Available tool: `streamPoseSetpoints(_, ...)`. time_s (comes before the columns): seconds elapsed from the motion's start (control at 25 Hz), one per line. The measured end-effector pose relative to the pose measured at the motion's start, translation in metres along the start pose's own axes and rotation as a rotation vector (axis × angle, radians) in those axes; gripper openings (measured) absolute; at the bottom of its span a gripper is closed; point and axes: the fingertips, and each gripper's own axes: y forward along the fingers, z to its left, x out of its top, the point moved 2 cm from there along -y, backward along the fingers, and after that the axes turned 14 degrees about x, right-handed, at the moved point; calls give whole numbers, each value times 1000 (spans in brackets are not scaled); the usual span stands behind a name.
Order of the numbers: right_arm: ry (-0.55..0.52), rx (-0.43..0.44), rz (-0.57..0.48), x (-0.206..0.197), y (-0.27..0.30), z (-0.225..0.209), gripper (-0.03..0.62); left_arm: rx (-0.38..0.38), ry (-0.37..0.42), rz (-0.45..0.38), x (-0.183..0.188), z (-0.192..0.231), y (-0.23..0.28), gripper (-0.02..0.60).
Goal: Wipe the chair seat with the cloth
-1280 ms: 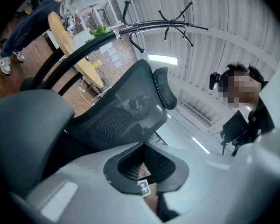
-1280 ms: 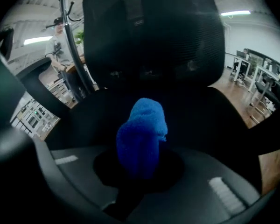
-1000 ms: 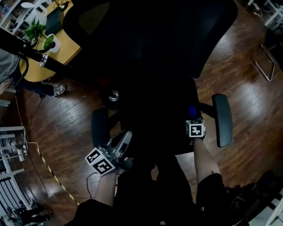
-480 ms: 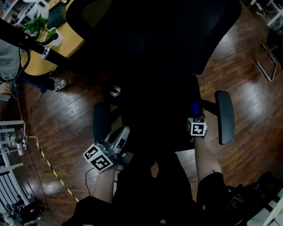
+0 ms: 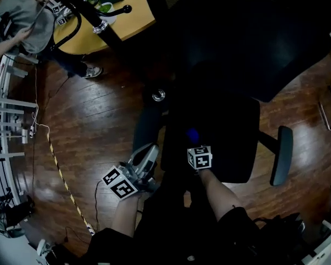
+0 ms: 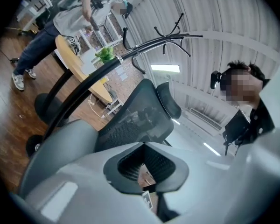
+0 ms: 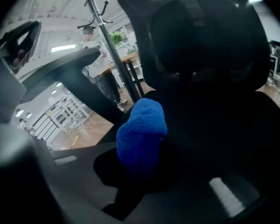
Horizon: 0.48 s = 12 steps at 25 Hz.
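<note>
Right tongs (image 7: 139, 157) clamp the blue cloth (image 7: 142, 125) above the chair seat (image 5: 226, 126); the head view shows only a blue speck. Left tongs (image 6: 143, 146), closed and empty, lie beside the seat's left edge.

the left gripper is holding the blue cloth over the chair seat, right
No, the right gripper holds the blue cloth over the chair seat; the right gripper view shows it pinched between those jaws. The left gripper is shut on nothing.
</note>
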Motion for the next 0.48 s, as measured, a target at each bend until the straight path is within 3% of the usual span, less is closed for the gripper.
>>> streamPoseSetpoints(0.16, -39, 62, 55, -10, 39, 51, 35, 23, -3, -22, 8, 12, -12, -9)
streamPoseSetpoints(0.36, -100, 75, 58, -22, 48, 51, 35, 17, -5, -29, 5, 23, -16, -9)
streamPoseSetpoints(0.48, -102, 32, 61, -24, 28, 35, 35, -3, 1, -17, 4, 16, -17, -9)
